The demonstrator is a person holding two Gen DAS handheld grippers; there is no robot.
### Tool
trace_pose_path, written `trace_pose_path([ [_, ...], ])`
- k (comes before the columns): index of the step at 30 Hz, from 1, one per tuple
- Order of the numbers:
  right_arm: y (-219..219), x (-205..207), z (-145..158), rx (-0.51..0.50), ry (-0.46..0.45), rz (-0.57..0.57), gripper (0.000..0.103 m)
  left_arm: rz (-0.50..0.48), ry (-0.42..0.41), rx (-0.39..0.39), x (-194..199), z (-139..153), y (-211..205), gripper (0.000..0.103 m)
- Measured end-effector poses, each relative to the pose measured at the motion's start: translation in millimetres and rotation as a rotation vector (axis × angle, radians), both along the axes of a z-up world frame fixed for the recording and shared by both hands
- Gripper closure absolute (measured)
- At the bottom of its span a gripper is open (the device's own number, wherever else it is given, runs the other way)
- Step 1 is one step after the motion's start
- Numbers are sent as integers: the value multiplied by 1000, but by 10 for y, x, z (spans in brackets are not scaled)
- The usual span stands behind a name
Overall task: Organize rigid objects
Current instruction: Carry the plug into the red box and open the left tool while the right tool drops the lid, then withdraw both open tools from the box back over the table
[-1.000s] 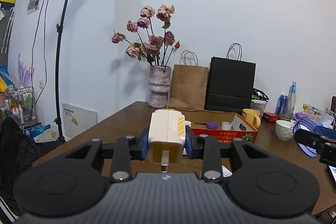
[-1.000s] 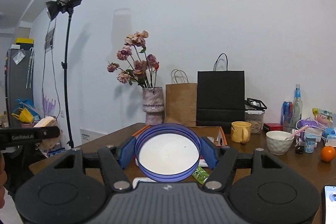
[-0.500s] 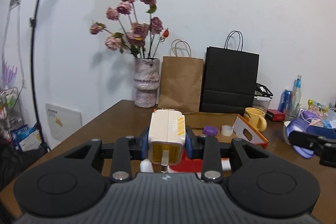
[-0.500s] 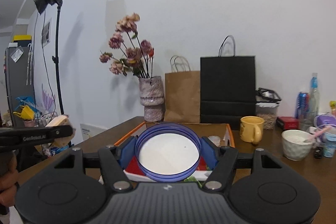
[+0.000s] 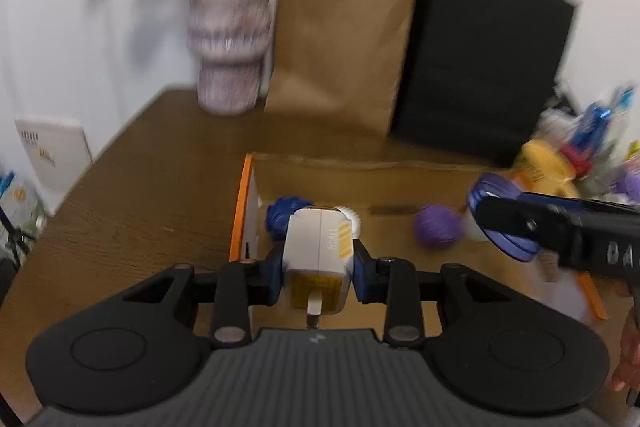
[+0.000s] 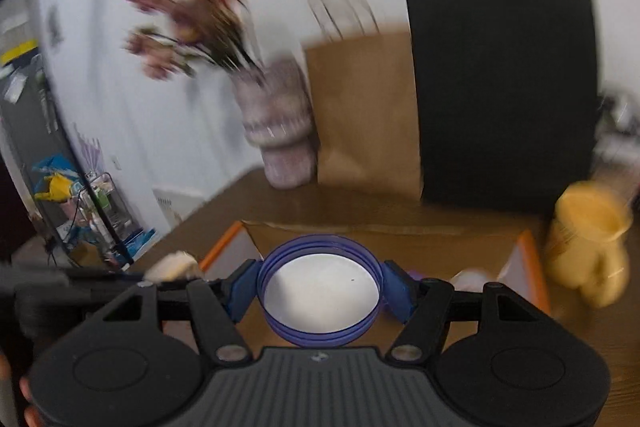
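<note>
My left gripper (image 5: 318,259) is shut on a white and yellow charger plug (image 5: 319,251), held above the near left part of an open cardboard box with orange edges (image 5: 241,203). My right gripper (image 6: 320,293) is shut on a round purple lid with a white inside (image 6: 320,295), held over the same box (image 6: 352,237). The right gripper with the lid also shows in the left wrist view (image 5: 560,235). Inside the box lie a blue piece (image 5: 280,213), a purple ball-like piece (image 5: 437,227) and a white round piece (image 5: 350,213).
A vase of dried roses (image 5: 230,39), a brown paper bag (image 5: 340,43) and a black paper bag (image 5: 484,59) stand behind the box on the wooden table (image 5: 140,187). A yellow mug (image 6: 588,243) stands right of the box. Both views are blurred.
Both grippers have moved forward and tilted down over the box, still holding the plug and the lid. The box interior now shows from above.
</note>
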State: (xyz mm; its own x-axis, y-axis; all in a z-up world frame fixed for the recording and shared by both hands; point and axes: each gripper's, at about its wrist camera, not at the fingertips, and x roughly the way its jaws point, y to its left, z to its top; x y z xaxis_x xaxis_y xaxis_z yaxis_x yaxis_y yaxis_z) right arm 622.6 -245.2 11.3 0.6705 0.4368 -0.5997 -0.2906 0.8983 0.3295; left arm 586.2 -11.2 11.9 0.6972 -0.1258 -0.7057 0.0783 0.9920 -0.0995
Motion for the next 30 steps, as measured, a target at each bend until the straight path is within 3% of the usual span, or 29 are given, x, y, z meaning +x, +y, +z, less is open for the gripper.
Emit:
trace_pose_path([
  [2,68,386,-211,0,79,-16,37,12,26,45,211,-143,-11,70],
  [7,375,912,-665,-116,186,-20,37,-50,72,121,460,-425,-66,69],
  [12,548,971,-832,-192,177,-14,33,-66,73,152,507,-449,-122,65],
  [15,575,928,-748,-194,172,-10,33,-47,73,159,518,-393,-129,64],
  [18,492,782,-468,-191,135,-10,33,-43,58,168,430,-219,-114,60],
  [20,404,639,-247,-194,100,-18,32,-73,39,184,297,-64,-111,48],
  [26,8,-106,229,-212,-7,-49,23,-18,-129,192,-420,433,17,23],
  [30,-265,-618,387,-283,-45,-73,23,0,-245,206,-944,637,74,20],
])
